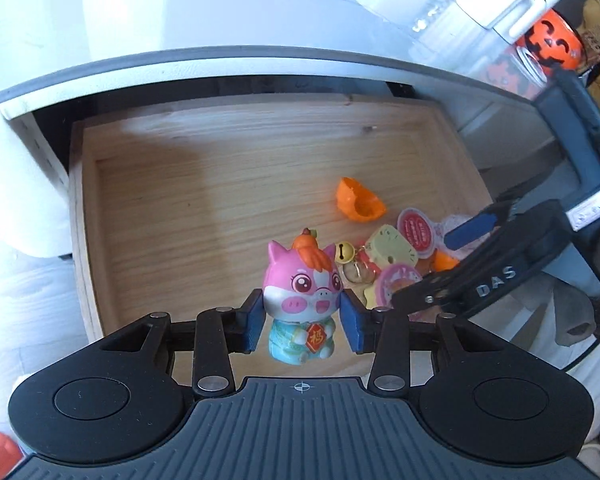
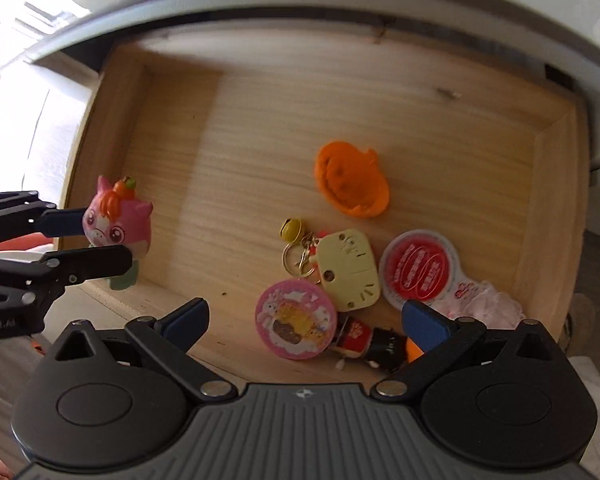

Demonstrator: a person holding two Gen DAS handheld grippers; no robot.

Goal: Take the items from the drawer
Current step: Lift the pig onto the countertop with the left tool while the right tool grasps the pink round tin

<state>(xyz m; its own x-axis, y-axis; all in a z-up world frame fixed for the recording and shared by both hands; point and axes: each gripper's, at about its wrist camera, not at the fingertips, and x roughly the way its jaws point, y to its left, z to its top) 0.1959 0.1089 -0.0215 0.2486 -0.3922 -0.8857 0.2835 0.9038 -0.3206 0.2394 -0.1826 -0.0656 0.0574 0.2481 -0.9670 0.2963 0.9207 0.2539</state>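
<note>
Wooden drawer (image 2: 380, 100) pulled open beneath grey tabletop (image 1: 180, 20), left gripper (image 1: 303, 316) jaws clamped on pink pig figurine (image 1: 302, 288), upright, long axis vertical, face toward camera, above drawer's front-left, right gripper (image 2: 304, 320) jaws spread wide over toy clutter, orange shell (image 2: 352, 184) apart.

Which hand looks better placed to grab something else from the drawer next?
Right. The right gripper hangs open over the pile, by the pink disc; the left gripper already holds the pig toy.

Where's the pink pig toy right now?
The pink pig toy sits upright between the left claw's pads, over the wooden drawer's front edge, left of the trinket pile.
</note>
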